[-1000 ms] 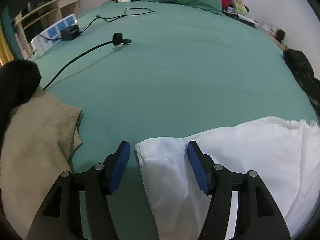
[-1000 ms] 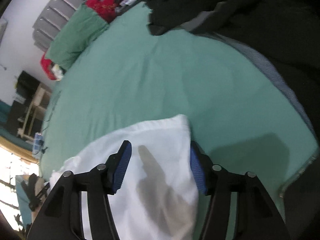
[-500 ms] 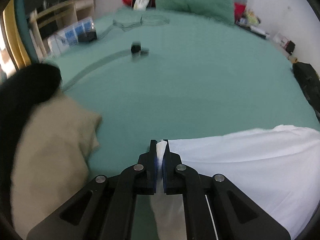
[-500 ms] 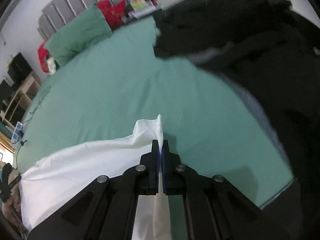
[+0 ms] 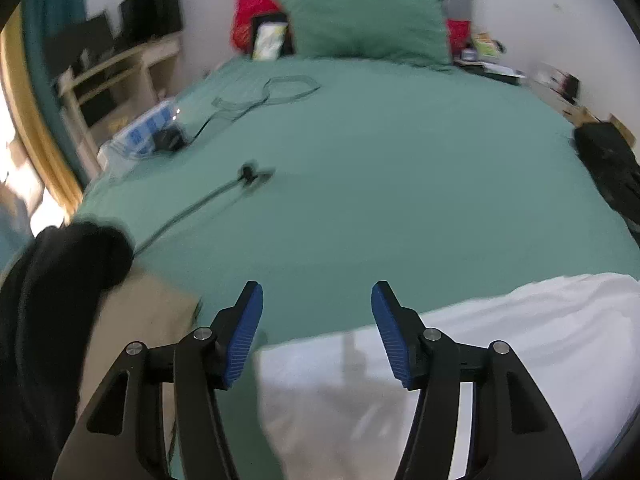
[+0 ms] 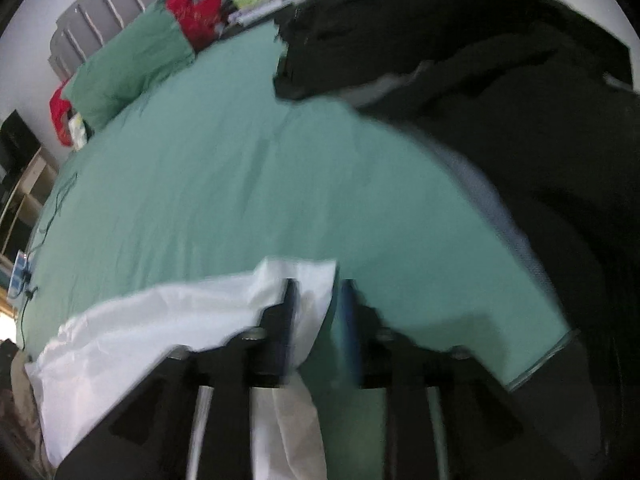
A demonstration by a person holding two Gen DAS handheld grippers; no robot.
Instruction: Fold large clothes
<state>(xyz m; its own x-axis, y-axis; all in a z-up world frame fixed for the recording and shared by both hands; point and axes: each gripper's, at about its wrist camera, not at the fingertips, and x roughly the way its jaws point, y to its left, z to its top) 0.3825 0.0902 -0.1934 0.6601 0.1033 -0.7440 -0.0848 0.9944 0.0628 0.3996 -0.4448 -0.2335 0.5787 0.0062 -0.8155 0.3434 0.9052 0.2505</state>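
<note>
The white garment [image 5: 460, 360] lay along the near edge of the bed [image 5: 380, 184], stretched between the two tools, its one end under the left gripper [image 5: 316, 332] and its other end at the right gripper [image 6: 318, 320]. The left tongs were spreading wide, nothing pinched; the cloth lay flat below the blue pads [image 5: 244, 332], clear of them. Over on the right, jaws opening too, in heavy blur: a corner of white cloth hung between them, draped against the left-hand pad, and it looked like it was slipping free rather than held.

By the look of it, this was thin, light, limp cloth that would sag and crease the moment it was let go, so the corners and hemmed ends seemed the places to pinch, one tool per end, keeping it taut.

Other laundry waited: a tan garment [image 5: 132, 328] and a black one [image 5: 52, 280] at the near left corner, a dark heap [image 6: 500, 80] along the right edge. A cable [image 5: 192, 212] trailed across the left side. No containers close enough to read; only blurred shelving [image 5: 120, 68] beyond the left edge.
</note>
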